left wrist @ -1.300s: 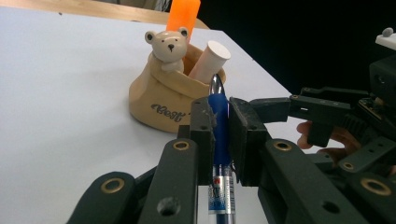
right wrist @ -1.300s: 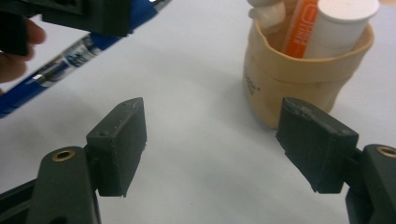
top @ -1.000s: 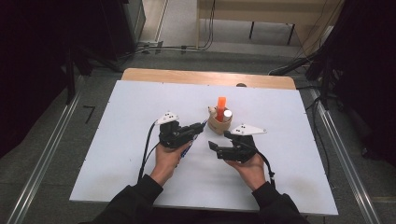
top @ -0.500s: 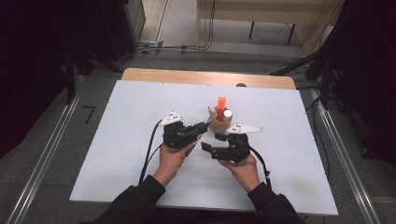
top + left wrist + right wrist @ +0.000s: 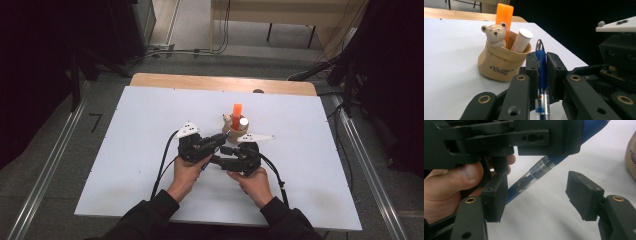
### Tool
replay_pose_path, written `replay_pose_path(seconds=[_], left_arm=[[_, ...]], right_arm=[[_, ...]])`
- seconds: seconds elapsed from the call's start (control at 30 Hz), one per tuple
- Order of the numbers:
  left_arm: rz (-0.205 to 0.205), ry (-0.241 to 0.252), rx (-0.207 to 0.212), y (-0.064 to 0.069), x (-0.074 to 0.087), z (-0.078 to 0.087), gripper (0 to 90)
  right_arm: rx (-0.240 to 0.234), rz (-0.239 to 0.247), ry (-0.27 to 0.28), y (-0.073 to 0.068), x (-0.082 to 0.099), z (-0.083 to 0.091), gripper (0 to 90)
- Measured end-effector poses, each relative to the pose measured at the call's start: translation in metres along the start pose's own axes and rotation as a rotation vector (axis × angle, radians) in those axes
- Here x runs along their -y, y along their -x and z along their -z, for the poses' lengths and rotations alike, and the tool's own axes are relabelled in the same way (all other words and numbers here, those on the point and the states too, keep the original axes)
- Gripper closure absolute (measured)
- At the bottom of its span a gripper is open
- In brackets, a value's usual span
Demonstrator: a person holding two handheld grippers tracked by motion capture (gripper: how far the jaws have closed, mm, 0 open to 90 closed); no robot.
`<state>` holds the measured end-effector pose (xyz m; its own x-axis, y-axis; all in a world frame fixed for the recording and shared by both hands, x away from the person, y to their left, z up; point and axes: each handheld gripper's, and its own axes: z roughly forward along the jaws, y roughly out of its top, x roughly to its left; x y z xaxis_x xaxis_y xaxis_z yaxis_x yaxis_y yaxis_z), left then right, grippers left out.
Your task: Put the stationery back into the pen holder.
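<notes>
Left claw is clenched on a blue pen, tip pointing up beside the bear pot. Right claw stands released, its jaws just closing around the pen's lower barrel without touching. Since the earlier frame, the right claw has drawn in against the left.

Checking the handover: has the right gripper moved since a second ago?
Yes. The right gripper moved left, toward the left gripper, nearer the bear holder; its jaws have been closing.

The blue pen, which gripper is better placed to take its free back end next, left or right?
Right. The left gripper is already shut on the blue pen, so it cannot regrip. The right gripper has its fingers either side of the pen's clear barrel, closing in but not yet pressing.
</notes>
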<state>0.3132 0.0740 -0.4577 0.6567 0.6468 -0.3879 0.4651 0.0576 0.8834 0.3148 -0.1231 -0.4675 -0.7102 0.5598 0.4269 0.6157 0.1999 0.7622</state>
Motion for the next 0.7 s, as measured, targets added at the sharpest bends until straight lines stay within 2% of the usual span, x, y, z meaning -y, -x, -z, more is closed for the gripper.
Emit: replay_pose_path(seconds=[0.17,0.23,0.33,0.5,0.7], left_arm=[[-0.009,0.005,0.005,0.0026,0.0003,0.0000,81.2],[-0.019,0.006,0.008,0.0045,0.0007,-0.0003,81.2],[-0.028,0.013,0.003,0.0063,0.0006,0.0002,81.1],[-0.034,0.025,-0.013,0.0053,0.0004,0.0026,80.9],[-0.030,0.039,-0.011,0.0047,0.0000,0.0081,80.3]], right_arm=[[-0.040,-0.021,-0.009,0.0024,0.0001,-0.0021,38.3],[-0.060,-0.033,-0.015,0.0036,0.0001,-0.0026,43.0],[-0.069,-0.024,-0.017,0.0033,0.0002,-0.0024,52.7],[-0.063,-0.020,-0.026,0.0041,0.0009,-0.0022,67.4],[-0.052,-0.049,-0.039,0.0101,0.0025,-0.0011,74.8]])
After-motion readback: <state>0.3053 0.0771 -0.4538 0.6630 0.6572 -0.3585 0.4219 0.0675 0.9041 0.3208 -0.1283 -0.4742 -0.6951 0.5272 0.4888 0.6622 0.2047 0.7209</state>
